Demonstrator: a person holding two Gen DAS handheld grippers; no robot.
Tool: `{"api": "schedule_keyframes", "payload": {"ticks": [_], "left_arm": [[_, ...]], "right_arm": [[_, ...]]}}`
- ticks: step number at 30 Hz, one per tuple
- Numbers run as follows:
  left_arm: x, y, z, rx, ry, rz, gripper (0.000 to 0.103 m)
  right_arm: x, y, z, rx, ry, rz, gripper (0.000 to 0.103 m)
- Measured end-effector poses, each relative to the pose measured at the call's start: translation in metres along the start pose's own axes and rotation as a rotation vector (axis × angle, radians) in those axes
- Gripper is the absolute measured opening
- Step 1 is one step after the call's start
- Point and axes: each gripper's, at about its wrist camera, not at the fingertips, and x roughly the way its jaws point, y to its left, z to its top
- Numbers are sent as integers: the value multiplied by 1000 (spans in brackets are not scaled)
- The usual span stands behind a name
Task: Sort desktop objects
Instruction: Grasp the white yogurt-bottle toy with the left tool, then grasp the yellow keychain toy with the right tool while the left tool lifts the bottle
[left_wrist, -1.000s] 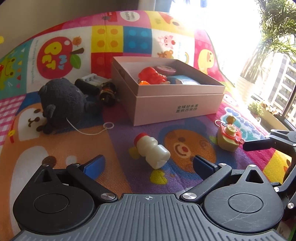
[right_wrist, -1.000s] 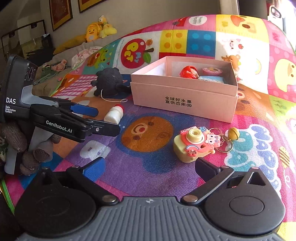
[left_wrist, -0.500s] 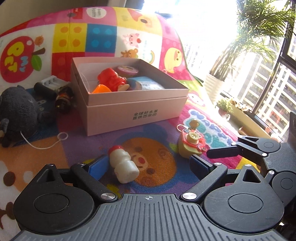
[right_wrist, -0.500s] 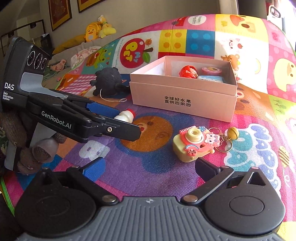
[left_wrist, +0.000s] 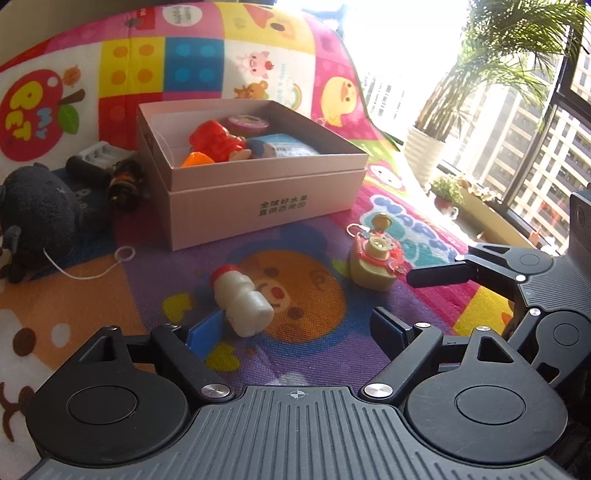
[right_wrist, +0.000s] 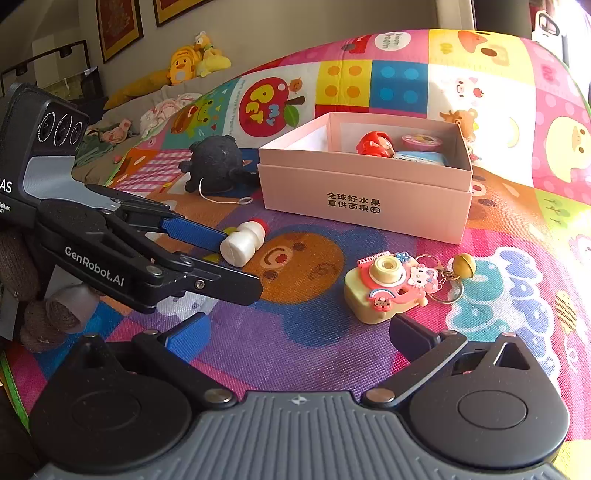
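Observation:
A small white bottle with a red cap (left_wrist: 240, 302) (right_wrist: 243, 240) lies on its side on the colourful play mat (left_wrist: 110, 295). My left gripper (left_wrist: 295, 328) (right_wrist: 242, 264) straddles it and its jaws are closing. The bottle's base rests against the left blue pad (left_wrist: 205, 332), while the right pad stands well clear of it. A yellow and pink toy camera keychain (left_wrist: 373, 262) (right_wrist: 388, 288) sits just ahead of my right gripper (right_wrist: 297, 330), which is open with nothing between its fingers (left_wrist: 439, 275). The pink box (left_wrist: 258, 206) (right_wrist: 362, 206) behind holds a red toy, a round tin and a blue pack.
A black plush toy (left_wrist: 37, 218) (right_wrist: 218, 166) with a white string lies left of the box, next to a small dark toy (left_wrist: 125, 181). A gloved hand (right_wrist: 22, 266) holds the left gripper. Potted plants (left_wrist: 428, 147) stand by the window at the right.
My left gripper has swung right and closed in on the white bottle, which now lies against its left pad. Its jaws stand narrower. The right gripper has not moved.

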Motion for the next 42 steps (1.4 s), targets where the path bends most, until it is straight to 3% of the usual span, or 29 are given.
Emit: {"api": "schedule_keyframes", "payload": {"ticks": [5,7,9,13,14,15,19,29,34,38,42], "left_arm": [[6,-6,6,-83,2,-140,91],[3,-11,7,-73,-18,-184,92],[-4,-13,9,-46,-44,-131,94],[-9,-16,9,-12,-54,162,94],[-8,-17,8,-18,-42,206,92],[-6,-17,7,-33,-28,217,91],[4,-15,6,-83,27,147,91],[32,-7,19,-112,-23,175,91],[38,-9,21,-57,-31,236,77],[35,-6,20,-37,-36,277,53],[22,-1,15,-61,-52,265,52]], "right_arm": [[0,0,0,-1,1,-3,103],[0,0,0,-2,1,-3,103],[0,0,0,-1,-1,-3,103],[0,0,0,-2,0,-4,103],[0,0,-1,-2,1,-4,103],[0,0,0,-1,0,-5,103],[0,0,-1,-1,0,-7,103],[0,0,0,-4,-4,-11,103],[0,0,0,-2,-8,-16,103],[-2,-3,1,42,-35,-94,103],[5,-15,8,170,-27,-171,103]]}}
